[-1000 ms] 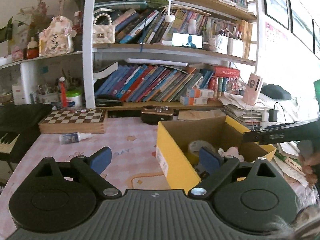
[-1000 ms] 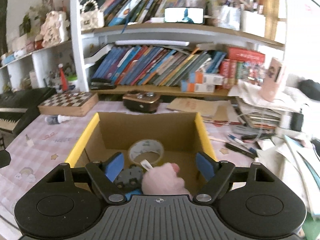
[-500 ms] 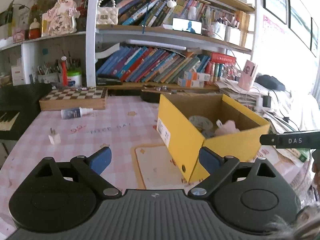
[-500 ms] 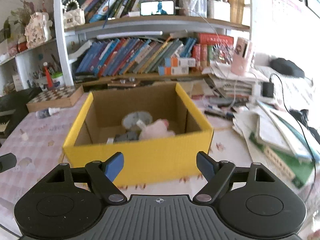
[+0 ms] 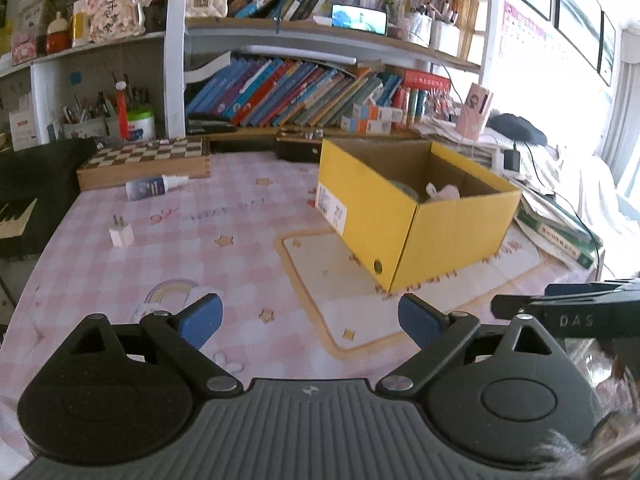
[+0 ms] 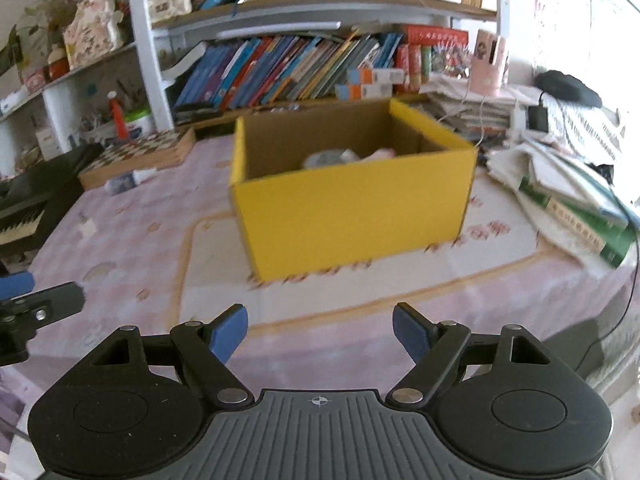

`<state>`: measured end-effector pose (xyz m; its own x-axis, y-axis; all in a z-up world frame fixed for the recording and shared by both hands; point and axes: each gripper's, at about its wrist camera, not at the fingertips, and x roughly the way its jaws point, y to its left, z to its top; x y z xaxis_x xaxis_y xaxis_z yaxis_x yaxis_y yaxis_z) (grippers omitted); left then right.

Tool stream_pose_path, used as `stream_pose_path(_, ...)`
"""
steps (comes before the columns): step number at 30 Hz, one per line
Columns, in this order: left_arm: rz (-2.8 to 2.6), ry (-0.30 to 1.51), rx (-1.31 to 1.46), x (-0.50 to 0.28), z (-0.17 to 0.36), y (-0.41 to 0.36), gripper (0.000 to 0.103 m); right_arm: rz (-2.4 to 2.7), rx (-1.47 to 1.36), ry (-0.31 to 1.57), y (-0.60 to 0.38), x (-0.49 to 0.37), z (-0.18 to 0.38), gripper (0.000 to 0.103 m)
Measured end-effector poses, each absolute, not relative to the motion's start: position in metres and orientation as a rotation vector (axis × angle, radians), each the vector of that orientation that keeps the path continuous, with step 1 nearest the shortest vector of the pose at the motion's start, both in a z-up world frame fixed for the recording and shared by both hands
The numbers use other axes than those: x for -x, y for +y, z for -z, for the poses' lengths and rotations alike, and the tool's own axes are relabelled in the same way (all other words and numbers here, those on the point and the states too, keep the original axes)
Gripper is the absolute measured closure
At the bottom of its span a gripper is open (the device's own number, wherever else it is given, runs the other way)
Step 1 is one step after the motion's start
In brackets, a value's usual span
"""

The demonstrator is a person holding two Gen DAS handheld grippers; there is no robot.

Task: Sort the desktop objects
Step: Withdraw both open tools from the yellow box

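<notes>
A yellow cardboard box [image 5: 420, 216] stands on the pink checked tablecloth; it also shows in the right wrist view [image 6: 352, 208]. Inside it lie a pink plush toy [image 5: 444, 192] and a tape roll [image 6: 324, 159]. A small dropper bottle [image 5: 154, 186] and a white plug adapter [image 5: 121, 233] lie on the cloth at the left. My left gripper [image 5: 310, 320] is open and empty, low over the near part of the table. My right gripper [image 6: 320, 330] is open and empty, in front of the box.
A chessboard box [image 5: 146, 162] sits at the back left before the bookshelf [image 5: 304, 92]. A piano keyboard [image 5: 16, 216] lies at the left edge. Stacked books and papers [image 6: 576, 208] lie right of the box. A dark radio [image 5: 298, 148] stands behind the box.
Both grippers have pulled back from the box toward the near edge of the table. The right gripper was over the box's opening; now it is in front of it. Both stay open.
</notes>
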<state>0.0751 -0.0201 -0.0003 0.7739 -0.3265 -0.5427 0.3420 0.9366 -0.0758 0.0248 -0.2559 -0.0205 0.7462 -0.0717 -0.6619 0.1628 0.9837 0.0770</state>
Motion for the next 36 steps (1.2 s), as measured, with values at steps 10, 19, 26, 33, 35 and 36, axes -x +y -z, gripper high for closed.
stream_pose_path(10,0.379,0.627,-0.046,-0.062,0.009,0.014,0.007,0.079,-0.111,0.751,-0.201,-0.013,0.028,0.021)
stream_pose_path(19,0.337,0.647,-0.052,-0.058,0.013,0.046,0.007,0.035,-0.093,0.758,-0.167,-0.019,0.029,0.021)
stream_pose_path(26,0.287,0.637,-0.032,-0.058,0.011,0.072,0.007,-0.024,-0.059,0.755,-0.139,-0.029,0.028,0.021)
stream_pose_path(33,0.242,0.606,-0.013,-0.058,0.007,0.095,0.007,-0.059,-0.036,0.737,-0.117,-0.038,0.024,0.021)
stream_pose_path(35,0.226,0.595,-0.007,-0.058,0.005,0.102,0.007,-0.068,-0.029,0.73,-0.11,-0.041,0.022,0.021)
stream_pose_path(36,0.219,0.589,-0.003,-0.058,0.004,0.105,0.007,-0.074,-0.024,0.725,-0.107,-0.043,0.021,0.021)
